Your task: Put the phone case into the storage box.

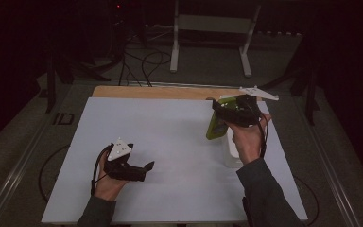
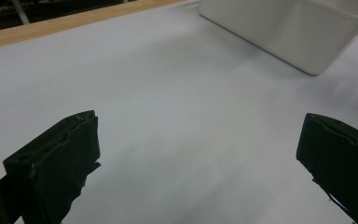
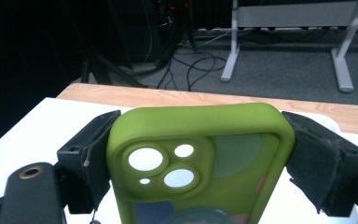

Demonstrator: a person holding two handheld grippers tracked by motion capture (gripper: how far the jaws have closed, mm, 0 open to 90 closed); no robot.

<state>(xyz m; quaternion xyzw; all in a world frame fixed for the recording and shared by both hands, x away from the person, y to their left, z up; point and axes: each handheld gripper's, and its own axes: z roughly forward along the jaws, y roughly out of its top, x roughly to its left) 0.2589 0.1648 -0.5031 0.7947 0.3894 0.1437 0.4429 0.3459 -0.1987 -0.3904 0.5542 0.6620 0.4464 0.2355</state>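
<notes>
Right gripper clamps green phone case; left gripper open

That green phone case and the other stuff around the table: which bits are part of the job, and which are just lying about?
Part of the job:
- green rubbery phone case, clamped between the right gripper fingers
- white rectangular plastic bin, close beside it
- left gripper, open over the white table sheet

Just lying about:
- black cables on the floor
- white metal stand behind the table
</notes>
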